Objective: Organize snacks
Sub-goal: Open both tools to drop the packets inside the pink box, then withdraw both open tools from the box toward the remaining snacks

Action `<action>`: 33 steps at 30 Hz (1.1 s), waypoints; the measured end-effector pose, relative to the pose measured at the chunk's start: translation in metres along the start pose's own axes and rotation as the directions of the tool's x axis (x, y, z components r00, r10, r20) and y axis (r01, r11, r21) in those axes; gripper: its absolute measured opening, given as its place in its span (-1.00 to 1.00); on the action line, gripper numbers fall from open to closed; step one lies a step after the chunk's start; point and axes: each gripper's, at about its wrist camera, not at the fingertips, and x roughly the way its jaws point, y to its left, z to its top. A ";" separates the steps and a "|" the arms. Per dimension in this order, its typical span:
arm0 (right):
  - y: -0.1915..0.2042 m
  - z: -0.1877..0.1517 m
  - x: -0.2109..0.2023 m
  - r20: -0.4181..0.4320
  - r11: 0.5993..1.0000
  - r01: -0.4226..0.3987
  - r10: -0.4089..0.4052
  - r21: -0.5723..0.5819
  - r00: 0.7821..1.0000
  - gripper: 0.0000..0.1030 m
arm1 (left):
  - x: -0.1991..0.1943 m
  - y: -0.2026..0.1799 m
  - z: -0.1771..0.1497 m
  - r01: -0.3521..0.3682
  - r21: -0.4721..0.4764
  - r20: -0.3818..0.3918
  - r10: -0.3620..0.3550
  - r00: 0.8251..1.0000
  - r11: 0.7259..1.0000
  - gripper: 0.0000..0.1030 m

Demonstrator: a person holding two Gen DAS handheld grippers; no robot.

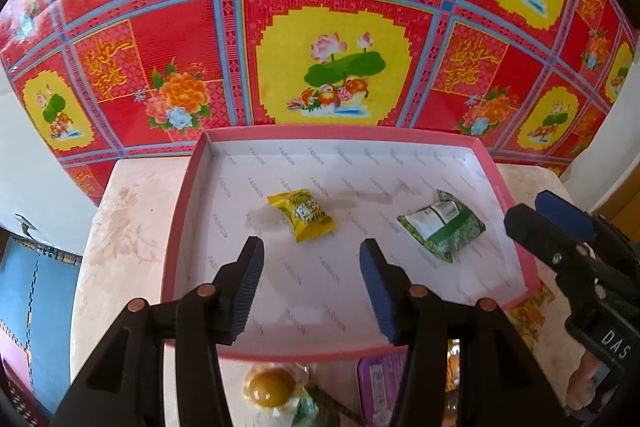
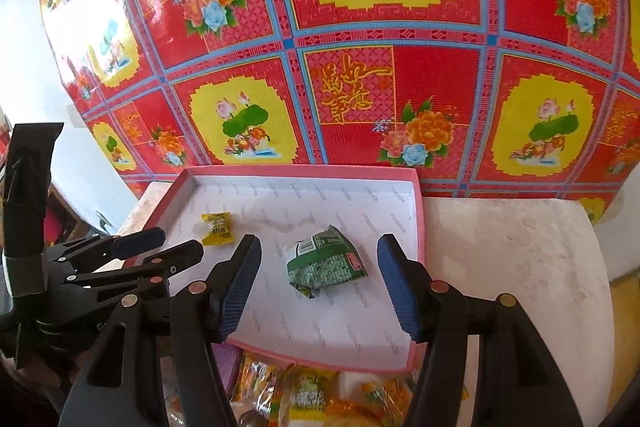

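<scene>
A: Where did the snacks lie?

B: Two lay in the box (image 1: 188, 195), a shallow pink-walled one with a white printed floor, on the pale tabletop (image 1: 124, 227); the yellow pack (image 1: 302, 214) sat left of middle; the green pack (image 1: 442, 227) lay to its right, well apart from it, nearer the right wall.

A: And the tongs?

B: The left tongs (image 1: 312, 267) stood over the near part of the box, jaws apart with nothing between them; the yellow pack lay just beyond the tips, untouched; the right tongs (image 2: 318, 265) hung over the right half of the box, jaws wide, the green pack seen between the blue pads (image 2: 240, 287) but apart from both; no pad pressed on it.

A: Could each be seen from the other side?

B: Yes; the right tongs showed at the right edge of the left view; the left tongs showed at the left of the right view, near the box's left wall.

A: Anything else?

B: A heap (image 2: 312, 395) of mixed wrapped snacks, orange, yellow and green, lay on the tabletop just near of the box; a purple pack (image 1: 378, 387) lay among them; behind the tabletop stood a red sheet (image 1: 332, 59) with yellow flower panels and blue lines.
</scene>
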 end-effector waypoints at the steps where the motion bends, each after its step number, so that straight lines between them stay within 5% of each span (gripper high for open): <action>1: 0.000 -0.001 -0.003 0.004 1.000 0.002 -0.002 0.002 1.000 0.20 | 0.000 0.005 -0.001 0.000 -0.002 0.002 0.000 1.000 1.000 0.02; 27: -0.005 -0.047 -0.068 -0.006 0.999 0.033 -0.033 0.028 0.999 0.20 | -0.044 0.009 -0.055 0.008 -0.043 -0.011 -0.009 1.000 0.999 0.03; 33: -0.008 -0.063 -0.071 -0.052 0.998 0.041 -0.040 0.036 0.998 0.20 | -0.044 0.011 -0.067 0.017 -0.047 -0.033 -0.019 0.999 0.999 0.16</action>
